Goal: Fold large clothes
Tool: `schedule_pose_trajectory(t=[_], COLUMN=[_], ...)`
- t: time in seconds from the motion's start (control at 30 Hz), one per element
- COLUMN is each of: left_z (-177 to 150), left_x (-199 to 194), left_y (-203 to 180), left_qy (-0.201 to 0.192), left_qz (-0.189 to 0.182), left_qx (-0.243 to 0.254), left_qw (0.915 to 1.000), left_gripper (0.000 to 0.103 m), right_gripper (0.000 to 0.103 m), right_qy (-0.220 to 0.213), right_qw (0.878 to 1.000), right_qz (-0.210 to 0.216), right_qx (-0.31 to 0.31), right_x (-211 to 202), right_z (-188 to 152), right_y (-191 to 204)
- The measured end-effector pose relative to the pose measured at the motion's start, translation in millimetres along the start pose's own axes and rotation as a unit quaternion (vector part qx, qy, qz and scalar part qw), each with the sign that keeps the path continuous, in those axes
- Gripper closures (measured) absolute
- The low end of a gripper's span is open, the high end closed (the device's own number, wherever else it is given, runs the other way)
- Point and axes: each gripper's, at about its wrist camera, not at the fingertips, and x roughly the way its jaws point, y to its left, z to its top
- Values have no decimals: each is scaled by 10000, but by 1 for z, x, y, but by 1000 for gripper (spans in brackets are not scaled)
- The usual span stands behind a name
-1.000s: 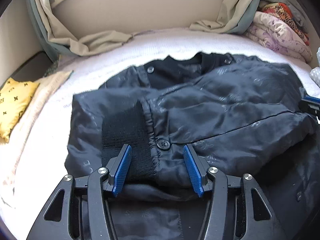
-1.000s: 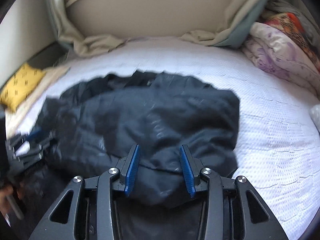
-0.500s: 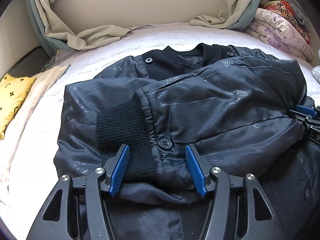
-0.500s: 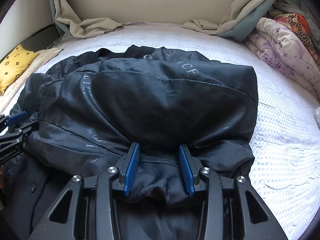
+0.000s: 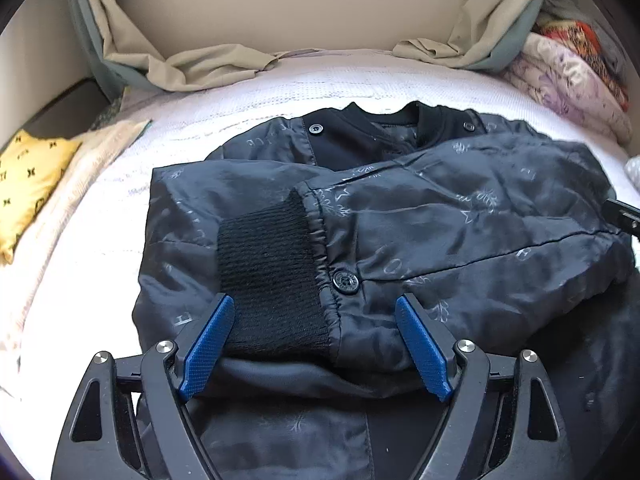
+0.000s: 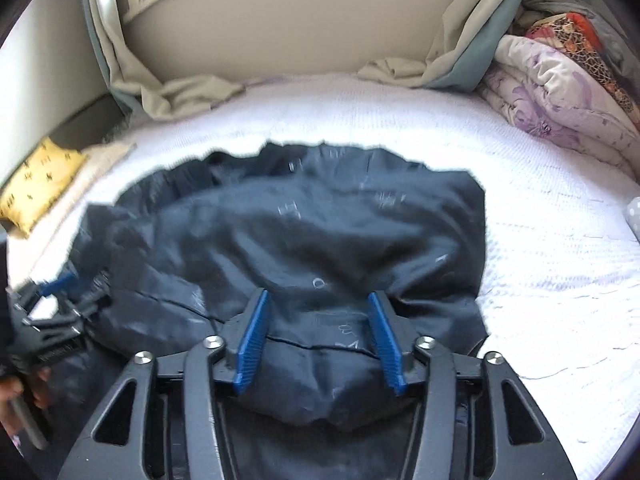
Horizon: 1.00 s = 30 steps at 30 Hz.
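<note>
Now that both sets of jaws are opening, wider than a second ago | your left gripper [image 5: 314,344] releases the sleeve cuff [image 5: 272,280] | right gripper [image 6: 320,340] lets go of the jacket [image 6: 300,240], lying folded on the bed [image 6: 540,240] | sleeve fold looks placed; fold the body next.

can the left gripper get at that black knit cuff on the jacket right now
Probably yes. The knit cuff lies on top of the jacket, uncovered, with its near end between the opening jaws of the left gripper; nothing blocks it.
</note>
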Motion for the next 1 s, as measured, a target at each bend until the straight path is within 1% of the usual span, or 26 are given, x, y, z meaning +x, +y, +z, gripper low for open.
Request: schedule_pose_trajectory(t=[0.07,0.17,0.33,0.4,0.5,0.6,0.63,0.73,0.87,1.0], left_z=[2,3,4,1,-6,-14,-20,-40,-75,-108], left_x=[-7,-21,-46,-55,-72,-85,-90,-100,-100,-102], left_y=[4,14,37,50,75,95,104,125,147,154], left_qy=[17,-26,-54,-3,86,187,229,334,805,1249], left_qz=[-68,-188,-470,-594,-778,-873,-899,-1003,-1201,-1240], left_qx=[-61,-169,-403,-521,-789,-934,-996,-1289,-1731,-1814], left_qw=[10000,9997,9981,9969,9938,9916,9907,9860,9742,9675], left_gripper=[17,17,17,17,17,17,17,17,20,22], right_gripper=[51,50,47,42,42,39,38,38,38,38], right_qy=[-45,36,204,323,573,873,987,1117,1272,1399], right_qw=[9997,9978,9942,9920,9875,9849,9846,9858,9827,9805], right_qz=[149,450,662,766,939,999,985,865,969,1026], right_qx=[186,481,827,950,1127,1114,1056,905,933,920], right_x=[-13,-26,-40,-47,-54,-63,-67,-79,-95,-110], right_z=[6,9,4,-1,-9,-17,-21,-32,-56,-79], right_y=[-4,-12,-26,-33,-42,-46,-46,-46,-49,-54])
